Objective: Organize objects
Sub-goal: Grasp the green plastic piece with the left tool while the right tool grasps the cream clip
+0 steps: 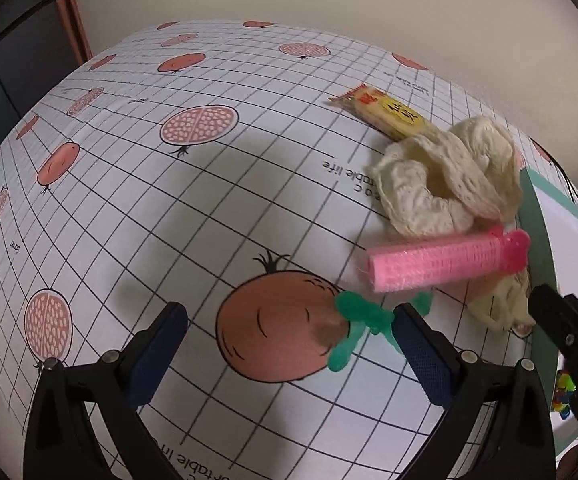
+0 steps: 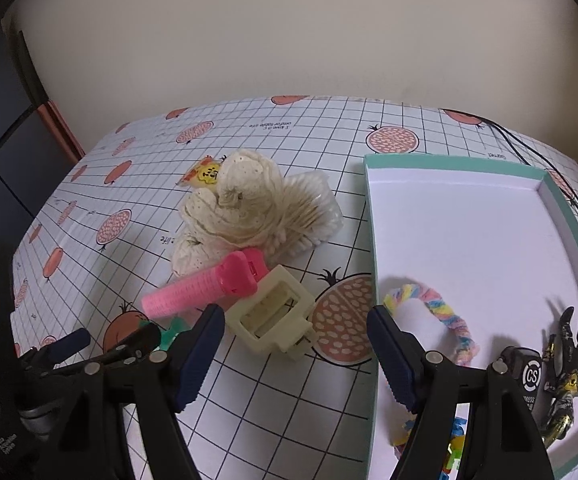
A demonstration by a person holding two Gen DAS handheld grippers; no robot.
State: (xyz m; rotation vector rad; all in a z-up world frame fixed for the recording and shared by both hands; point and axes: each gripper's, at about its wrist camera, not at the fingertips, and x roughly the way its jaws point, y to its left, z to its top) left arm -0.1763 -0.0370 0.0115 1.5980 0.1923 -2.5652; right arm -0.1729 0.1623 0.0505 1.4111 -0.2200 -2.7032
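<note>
Pomegranate-print tablecloth [image 1: 137,208], loose items beside a tray [image 2: 373,208]: left gripper [image 1: 289,344] jaws apart, empty, over the green clip [image 1: 363,326] touching its right pad; right gripper [image 2: 295,354] likewise apart, empty; risk: pad nudges clip aside before closing.

Tablecloth [image 2: 249,392]: white, black grid, pomegranate prints, small text lines. Plain cream wall [image 2: 289,32] behind it at 12 o'clock. Dark cabinet with orange-brown edge [image 2: 63,132] at 9–10 o'clock. Thin black cable [image 2: 529,148] trails across cloth at 2 o'clock.
</note>
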